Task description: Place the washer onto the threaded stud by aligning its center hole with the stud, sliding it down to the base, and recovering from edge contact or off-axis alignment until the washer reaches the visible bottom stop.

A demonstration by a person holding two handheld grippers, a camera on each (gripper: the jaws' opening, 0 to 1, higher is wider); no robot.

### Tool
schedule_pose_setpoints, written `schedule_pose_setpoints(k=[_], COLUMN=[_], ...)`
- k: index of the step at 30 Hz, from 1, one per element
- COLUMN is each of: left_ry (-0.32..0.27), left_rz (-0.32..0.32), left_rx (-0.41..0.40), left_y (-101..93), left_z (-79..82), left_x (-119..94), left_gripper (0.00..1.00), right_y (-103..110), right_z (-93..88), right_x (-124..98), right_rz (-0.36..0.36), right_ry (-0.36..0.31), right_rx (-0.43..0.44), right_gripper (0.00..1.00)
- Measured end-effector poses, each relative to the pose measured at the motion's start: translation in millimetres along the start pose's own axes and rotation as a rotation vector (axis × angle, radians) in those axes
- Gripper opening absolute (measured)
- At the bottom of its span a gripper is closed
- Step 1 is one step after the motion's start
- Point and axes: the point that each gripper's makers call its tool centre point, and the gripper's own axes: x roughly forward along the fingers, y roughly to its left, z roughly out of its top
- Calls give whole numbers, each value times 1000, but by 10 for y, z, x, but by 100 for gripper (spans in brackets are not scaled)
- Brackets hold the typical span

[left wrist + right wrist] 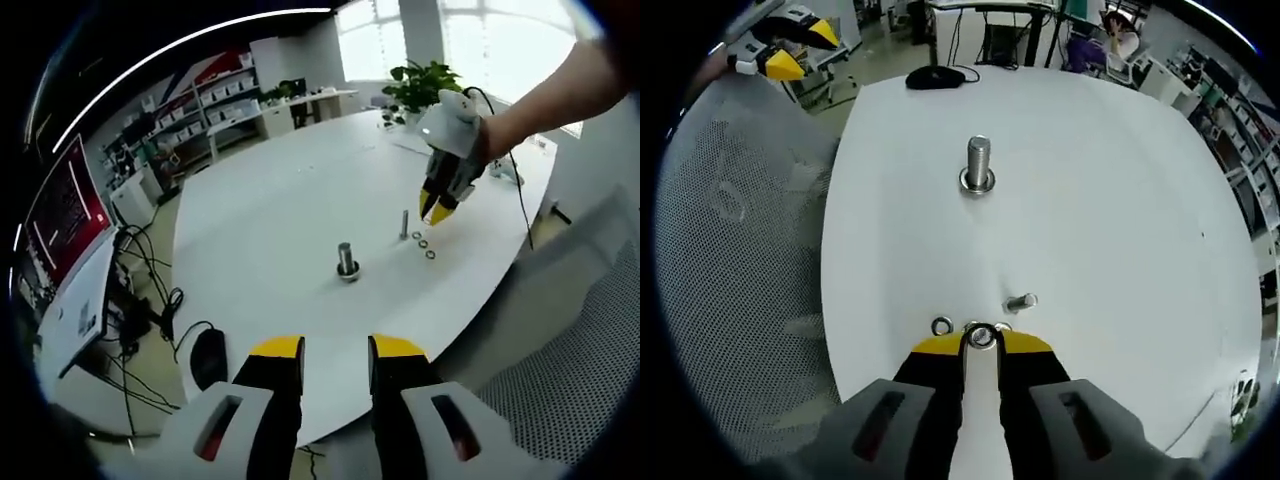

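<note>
A thick threaded stud (978, 160) stands upright mid-table with a washer (978, 185) around its base; the stud (347, 258) also shows in the left gripper view. A short row of loose washers (424, 244) lies flat beside a small bolt (404, 222). My right gripper (982, 345) hovers at that row with its jaws a narrow gap apart. One washer (982, 336) shows in that gap, and whether the jaws touch it is unclear. Another washer (942, 326) lies just left. A hand holds the right gripper (437, 210). My left gripper (338, 352) is open and empty at the near table edge.
The white oval table (260, 200) carries a black mouse (935, 77) near one edge. The small bolt (1020, 302) lies just beyond the washers. A mesh chair back (740, 250) stands beside the table. A monitor (60, 215) and cables sit to the left.
</note>
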Motion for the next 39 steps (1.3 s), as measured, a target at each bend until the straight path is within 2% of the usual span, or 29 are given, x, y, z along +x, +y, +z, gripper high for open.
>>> schedule_pose_setpoints(k=[12,22,39], left_ry=[-3,5,25], left_rz=[8,17,16], left_rx=[-4,-3,16], left_y=[17,34,21], left_z=[13,-2,-36], left_x=[-9,-12,9], left_gripper=[22,22,22], right_y=[-206,-266,-285], right_z=[217,221,177], right_x=[-49,26,221], right_rz=[-58,-66,-35], right_ry=[-42,-30,4], right_rx=[-38,-26,-34], right_gripper=[14,14,14])
